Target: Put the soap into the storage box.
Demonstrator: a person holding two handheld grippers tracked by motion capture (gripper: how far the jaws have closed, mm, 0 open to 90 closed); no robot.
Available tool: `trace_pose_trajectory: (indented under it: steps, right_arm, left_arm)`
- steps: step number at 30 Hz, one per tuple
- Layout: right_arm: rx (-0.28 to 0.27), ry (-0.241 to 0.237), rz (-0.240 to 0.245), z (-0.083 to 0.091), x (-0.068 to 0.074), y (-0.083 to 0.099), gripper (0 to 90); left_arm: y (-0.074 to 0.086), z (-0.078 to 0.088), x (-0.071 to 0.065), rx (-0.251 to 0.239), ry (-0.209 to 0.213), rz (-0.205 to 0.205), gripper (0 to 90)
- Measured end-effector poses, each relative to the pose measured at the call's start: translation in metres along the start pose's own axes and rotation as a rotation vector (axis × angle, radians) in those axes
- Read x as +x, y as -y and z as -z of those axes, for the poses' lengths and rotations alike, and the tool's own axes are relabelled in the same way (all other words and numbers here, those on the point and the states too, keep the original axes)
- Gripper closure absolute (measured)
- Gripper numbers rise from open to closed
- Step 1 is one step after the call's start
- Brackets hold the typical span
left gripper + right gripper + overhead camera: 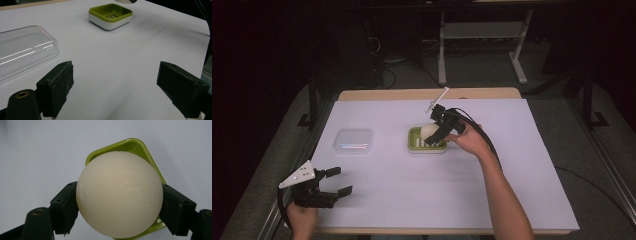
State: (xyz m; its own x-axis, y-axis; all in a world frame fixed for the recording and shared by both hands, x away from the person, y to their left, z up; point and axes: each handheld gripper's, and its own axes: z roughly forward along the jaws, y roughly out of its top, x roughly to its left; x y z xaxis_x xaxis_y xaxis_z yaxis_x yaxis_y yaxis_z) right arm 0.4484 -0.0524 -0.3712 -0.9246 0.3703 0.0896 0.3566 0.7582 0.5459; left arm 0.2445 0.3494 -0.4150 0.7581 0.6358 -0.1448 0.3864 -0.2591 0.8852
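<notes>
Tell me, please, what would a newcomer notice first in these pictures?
First, the cream ball clamped in the right gripper, just above the green dish at the table's middle. Next, the open left gripper near the front left corner, with a clear lid lying beyond it.

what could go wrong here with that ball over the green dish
The cream ball is smooth and round, pinched by the right gripper only at its two sides, so it could squirt out. Released above the green dish, it might roll or bounce over the low rim onto the white sheet. The dish looks light and may shift if bumped.
</notes>
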Motion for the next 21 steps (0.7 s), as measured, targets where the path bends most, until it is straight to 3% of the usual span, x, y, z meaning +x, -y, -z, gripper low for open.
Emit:
trace_pose_trajectory:
  steps: [21]
  right_arm:
    - [0.016, 0.014, -0.025, -0.014, -0.009, 0.002, 23.2]
  left_arm:
    - [0.000, -0.001, 0.000, -0.003, 0.002, 0.006, 13.2]
